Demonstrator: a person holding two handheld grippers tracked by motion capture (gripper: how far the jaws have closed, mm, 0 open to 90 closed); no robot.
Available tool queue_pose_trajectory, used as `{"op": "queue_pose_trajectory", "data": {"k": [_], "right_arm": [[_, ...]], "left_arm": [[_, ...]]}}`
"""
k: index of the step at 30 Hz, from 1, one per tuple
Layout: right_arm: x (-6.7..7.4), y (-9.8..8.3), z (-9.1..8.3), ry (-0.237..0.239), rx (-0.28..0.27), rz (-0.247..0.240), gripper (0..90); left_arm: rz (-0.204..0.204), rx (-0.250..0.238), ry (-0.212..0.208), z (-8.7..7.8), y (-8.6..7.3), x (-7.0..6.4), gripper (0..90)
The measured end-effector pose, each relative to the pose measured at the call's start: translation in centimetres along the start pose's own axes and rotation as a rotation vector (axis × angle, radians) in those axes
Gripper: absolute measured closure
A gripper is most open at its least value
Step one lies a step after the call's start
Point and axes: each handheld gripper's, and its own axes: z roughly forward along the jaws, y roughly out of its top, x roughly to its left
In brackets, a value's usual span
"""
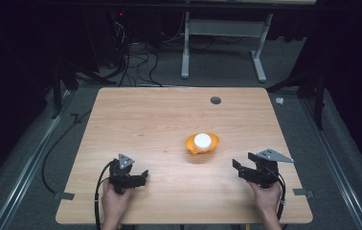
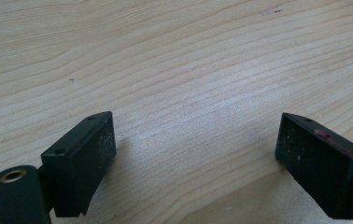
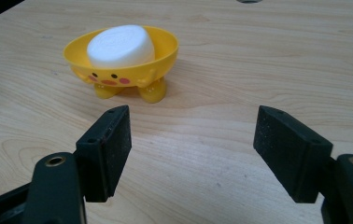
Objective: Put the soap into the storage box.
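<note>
A person's two hands rested at the near edge of a pale wooden table (image 1: 136, 115), each holding a black two-jaw gripper. The left gripper (image 1: 143, 176) lay at the near left, its jaws standing wide apart over bare wood grain with nothing between them, as its own view confirmed (image 2: 195, 154). The right gripper (image 1: 241, 165) sat at the near right, its grey three-cornered plate uppermost, and its jaws too were parted and empty (image 3: 191, 149) (the gap between the pads was plain in the right gripper view). Ahead of the right gripper, and well clear of both sets of jaws, stood a yellow soap dish (image 1: 202, 143) on small stubby feet, a painted face with pink cheeks on its side (image 3: 118, 70). A white bar of soap (image 3: 121, 45) lay inside the dish, rising a little above the rim. From above, the dish stood near the middle of the table, somewhat right of centre, between the two grippers and farther from the person than either. A dark round hole (image 1: 215, 100) marked the tabletop towards its far edge, and cables trailed across the grey floor beyond.
</note>
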Motion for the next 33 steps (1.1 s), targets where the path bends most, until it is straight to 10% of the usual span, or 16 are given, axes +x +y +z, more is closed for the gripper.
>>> {"op": "queue_pose_trajectory", "data": {"k": [33], "right_arm": [[1.5, -0.8, 2.6, 0.012, 0.054, -0.02, 29.2]], "left_arm": [[0.0, 0.0, 0.0, 0.0, 0.0, 0.0, 12.6]]}}
